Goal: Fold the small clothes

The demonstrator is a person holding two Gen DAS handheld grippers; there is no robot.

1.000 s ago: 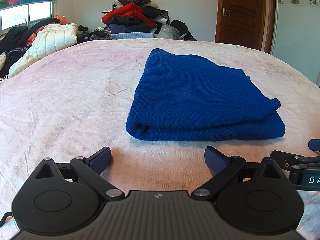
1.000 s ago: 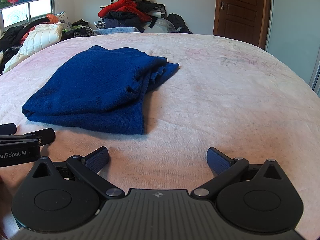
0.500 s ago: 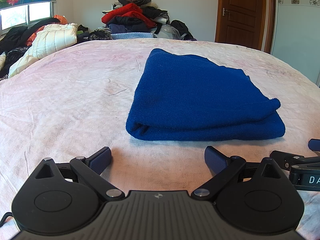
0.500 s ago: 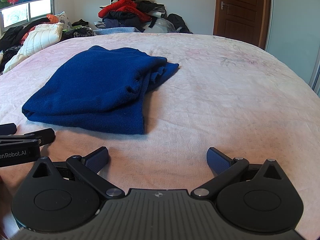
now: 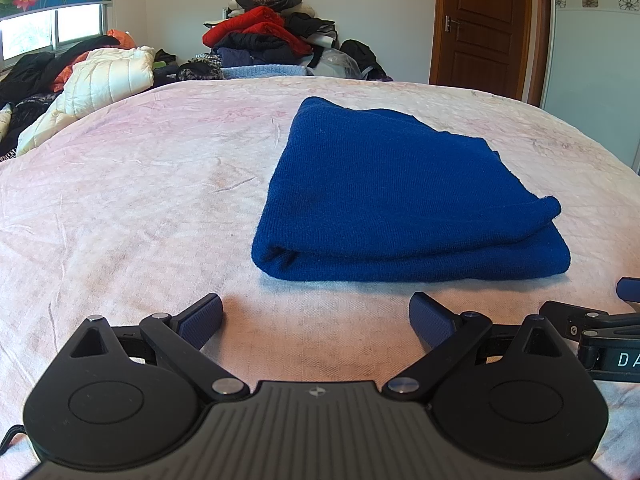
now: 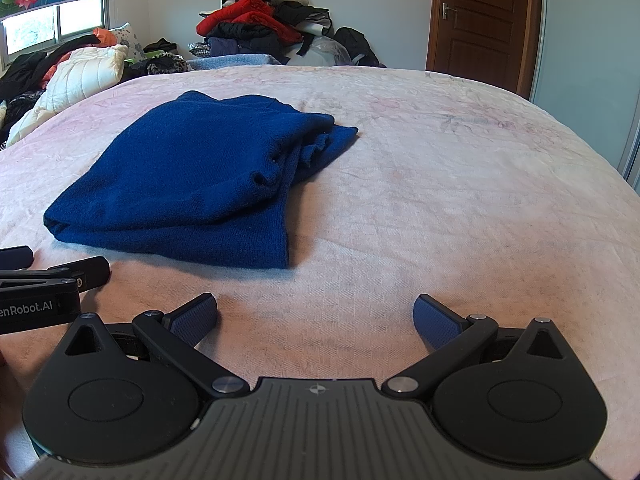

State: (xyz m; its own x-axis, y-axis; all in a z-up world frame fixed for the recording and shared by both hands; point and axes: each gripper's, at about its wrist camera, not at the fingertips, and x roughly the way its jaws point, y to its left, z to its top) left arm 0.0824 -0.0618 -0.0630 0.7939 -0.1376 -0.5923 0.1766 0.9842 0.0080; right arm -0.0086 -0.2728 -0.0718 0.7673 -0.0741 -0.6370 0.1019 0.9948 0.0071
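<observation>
A dark blue knitted garment (image 5: 400, 196) lies folded into a thick rectangle on the pink bedspread (image 5: 140, 200). In the right wrist view the same blue garment (image 6: 192, 184) sits ahead and to the left, its loose layered edges facing right. My left gripper (image 5: 316, 316) rests open just short of the garment's near folded edge, nothing between its blue pads. My right gripper (image 6: 316, 316) is open too, over bare bedspread (image 6: 440, 200) to the right of the garment. Each gripper shows at the edge of the other's view.
A heap of mixed clothes (image 5: 272, 36) is piled beyond the far side of the bed. A cream quilted jacket (image 5: 96, 80) and dark clothes lie at the far left under a window. A brown wooden door (image 5: 484, 20) stands at the back right.
</observation>
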